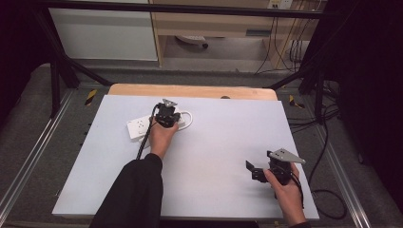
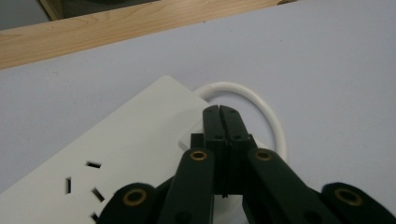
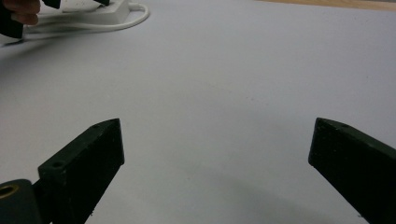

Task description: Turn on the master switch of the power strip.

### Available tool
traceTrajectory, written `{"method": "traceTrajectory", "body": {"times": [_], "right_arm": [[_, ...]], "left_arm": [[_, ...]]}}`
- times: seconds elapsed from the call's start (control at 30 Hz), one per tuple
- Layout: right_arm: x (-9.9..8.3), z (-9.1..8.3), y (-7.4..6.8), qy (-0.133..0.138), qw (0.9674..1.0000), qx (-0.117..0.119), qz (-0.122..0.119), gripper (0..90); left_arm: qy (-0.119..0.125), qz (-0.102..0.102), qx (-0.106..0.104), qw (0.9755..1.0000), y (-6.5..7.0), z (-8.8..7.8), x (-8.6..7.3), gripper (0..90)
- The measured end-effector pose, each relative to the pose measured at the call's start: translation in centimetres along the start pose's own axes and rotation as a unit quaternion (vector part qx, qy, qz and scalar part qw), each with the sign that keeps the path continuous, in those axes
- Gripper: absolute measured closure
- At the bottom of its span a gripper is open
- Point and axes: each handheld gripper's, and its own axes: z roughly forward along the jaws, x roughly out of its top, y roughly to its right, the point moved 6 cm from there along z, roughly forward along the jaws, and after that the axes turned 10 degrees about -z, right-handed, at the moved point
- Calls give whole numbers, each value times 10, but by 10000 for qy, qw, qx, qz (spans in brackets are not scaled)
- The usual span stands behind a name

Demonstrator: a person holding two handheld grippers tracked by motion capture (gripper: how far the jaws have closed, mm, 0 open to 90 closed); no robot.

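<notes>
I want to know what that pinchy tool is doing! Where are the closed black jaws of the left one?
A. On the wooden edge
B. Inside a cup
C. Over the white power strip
C: the left gripper has its jaws shut together, tips over the white power strip, beside its looped cord.

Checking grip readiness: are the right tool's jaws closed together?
No, the right tool has its jaws standing wide apart over bare table.

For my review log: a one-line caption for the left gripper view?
Shut left gripper poised over a white power strip, its cord looped behind.
</notes>
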Motion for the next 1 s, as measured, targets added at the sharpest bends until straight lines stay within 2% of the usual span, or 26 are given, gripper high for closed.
{"method": "traceTrajectory", "body": {"times": [0.2,0.67,1.0], "right_arm": [[0,1,0,-9,10000,6,-8,38],[-1,1,-1,-23,10000,14,0,37],[-1,1,-1,-35,10000,22,-5,37]], "left_arm": [[-16,-24,-27,10000,-1,0,0,900],[-13,93,39,9999,1,1,0,900],[-8,68,24,10000,1,1,0,900]]}}
